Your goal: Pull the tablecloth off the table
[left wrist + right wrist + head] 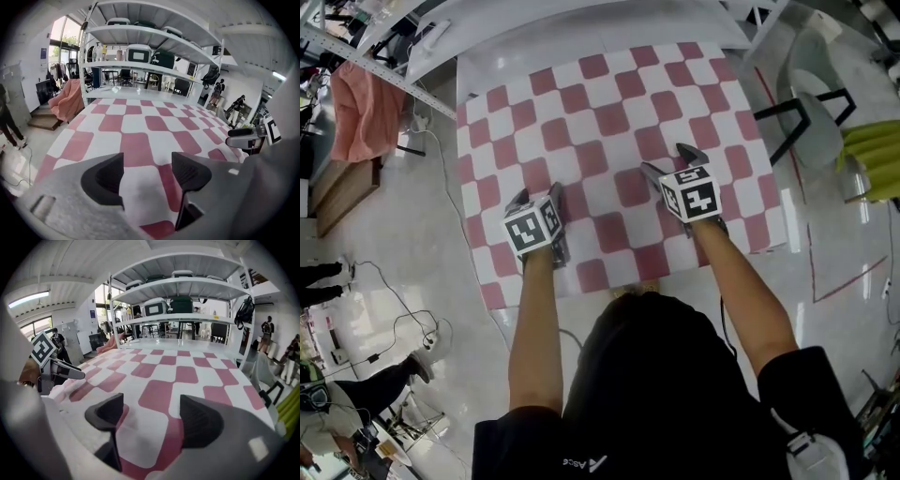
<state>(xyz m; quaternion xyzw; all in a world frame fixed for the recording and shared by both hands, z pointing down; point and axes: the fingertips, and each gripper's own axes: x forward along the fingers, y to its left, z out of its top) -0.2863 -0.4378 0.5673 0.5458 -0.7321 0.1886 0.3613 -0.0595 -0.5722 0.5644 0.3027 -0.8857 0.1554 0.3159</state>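
Your left tongs (147, 172) and right tongs (150, 416) both stand wide apart and grip nothing. Each is low over the pink-and-white checked tablecloth (609, 131) near the edge closest to you, with cloth showing between the jaws but not pinched. The tablecloth lies spread flat over the bench (478, 75), and past its far end a white shelf rack (154, 70) carries lidded storage boxes (139, 53) whose contents you cannot see. On the glossy pale floor (394, 234) around the bench are a chair (811, 112) to your right, and cables (403, 291) and a draped pink fabric (366, 108) to your left.
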